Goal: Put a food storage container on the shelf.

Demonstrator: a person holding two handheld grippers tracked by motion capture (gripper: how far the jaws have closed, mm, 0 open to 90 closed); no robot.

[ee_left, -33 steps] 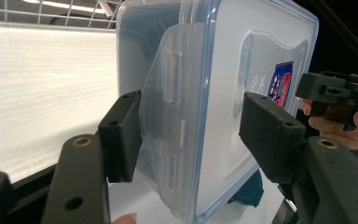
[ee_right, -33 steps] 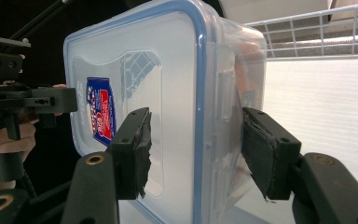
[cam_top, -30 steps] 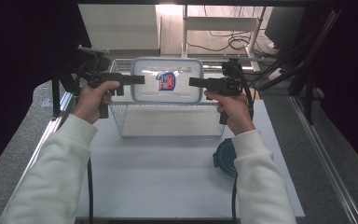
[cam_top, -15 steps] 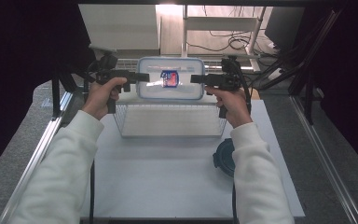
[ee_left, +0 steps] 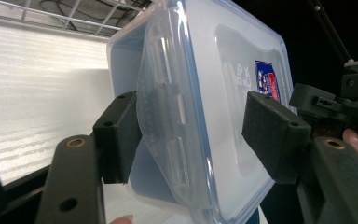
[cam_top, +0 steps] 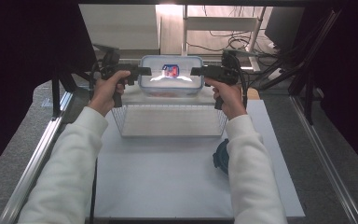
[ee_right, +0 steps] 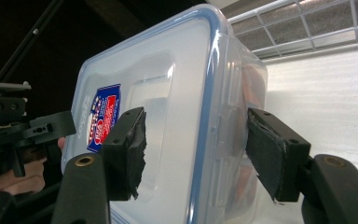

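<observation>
Item 1, the clear lidded container (cam_top: 171, 79). In the high view we found it level, lid up, at 12 o'clock of the wire basket (cam_top: 168, 135), at that basket's far rim. Whether it rested on something there or hung free we could not tell. Its red and blue label (cam_top: 170, 71) faced up, and a blue seal ran round the lid.

Item 2, the left gripper (cam_top: 145, 71), carried in the left hand (cam_top: 106, 91). It stood at 9 o'clock of the container and pointed toward 3 o'clock. In the left gripper view (ee_left: 191, 135) the container (ee_left: 205, 93) lay between the jaws: one pad was against the latch flap on the body side, and the other stood over the lid just short of the label (ee_left: 266, 81). Whether that second pad pressed we could not tell. The jaws had just been opening a little.

Item 3, the right gripper (cam_top: 195, 71), carried in the right hand (cam_top: 227, 95). It stood at 3 o'clock of the container and pointed toward 9 o'clock. In the right gripper view (ee_right: 196, 149) one pad lay on the lid beside the label (ee_right: 101, 119) and the other on the body side, so the jaws clasped the container (ee_right: 177, 93). They too had just been opening.

Item 4, the white table (cam_top: 168, 186). It bore the basket, with a blue round object (cam_top: 221, 156) at 5 o'clock of it, just beside the right sleeve.
</observation>
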